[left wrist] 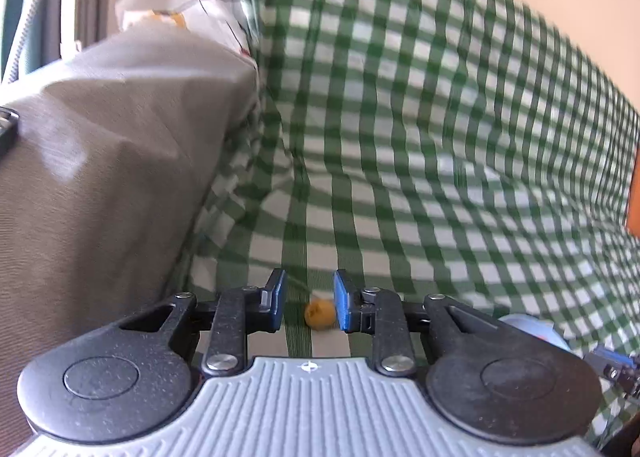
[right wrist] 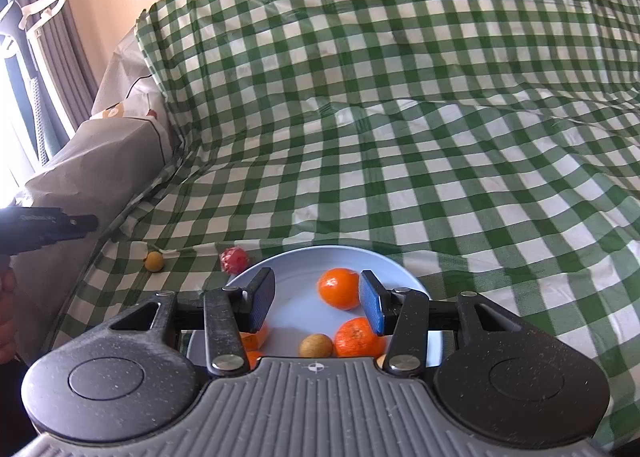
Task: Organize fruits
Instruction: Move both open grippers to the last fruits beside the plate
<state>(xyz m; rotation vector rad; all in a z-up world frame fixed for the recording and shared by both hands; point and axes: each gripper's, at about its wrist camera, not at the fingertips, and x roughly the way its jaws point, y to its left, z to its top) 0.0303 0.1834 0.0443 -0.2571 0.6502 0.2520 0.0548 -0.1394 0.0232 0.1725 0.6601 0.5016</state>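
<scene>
My left gripper (left wrist: 309, 301) is open above the green checked cloth (left wrist: 440, 137). A small yellow-brown fruit (left wrist: 319, 314) lies on the cloth between its blue pads, close to the right pad. The same fruit shows in the right wrist view (right wrist: 154, 260), with a small red fruit (right wrist: 234, 260) beside a pale blue plate (right wrist: 304, 269). My right gripper (right wrist: 317, 299) is open and empty over the plate, which holds two oranges (right wrist: 339, 287) (right wrist: 358, 337), a small brown fruit (right wrist: 316, 345) and orange pieces (right wrist: 256, 339) partly hidden by the left finger.
A grey cushion or covered armrest (left wrist: 100, 161) rises to the left of the fruit. The left gripper's body (right wrist: 44, 227) shows at the left edge of the right wrist view. The checked cloth climbs a backrest behind. Curtains (right wrist: 68, 41) hang at far left.
</scene>
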